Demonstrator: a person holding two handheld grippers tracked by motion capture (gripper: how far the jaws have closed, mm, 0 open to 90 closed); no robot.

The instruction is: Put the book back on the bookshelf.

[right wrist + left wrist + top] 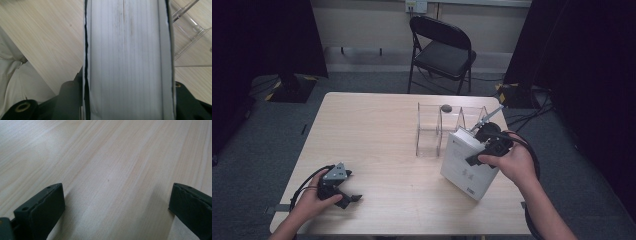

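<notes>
1. Your right gripper [486, 148] is clamped on the white book [466, 162], tilted up just in front of the clear rack [437, 131].
2. The rack's walls stand right behind the book (very close).
3. Your left gripper [343, 192] rests far from the rack on the table [377, 145], jaws wide, holding nothing.

Free: table [377, 145] left and near edge | Obstacle: clear rack [437, 127] by far-right edge; book [467, 162] just beside it.

Book [467, 162] stands just before rack [437, 130] on table [377, 135].
</notes>
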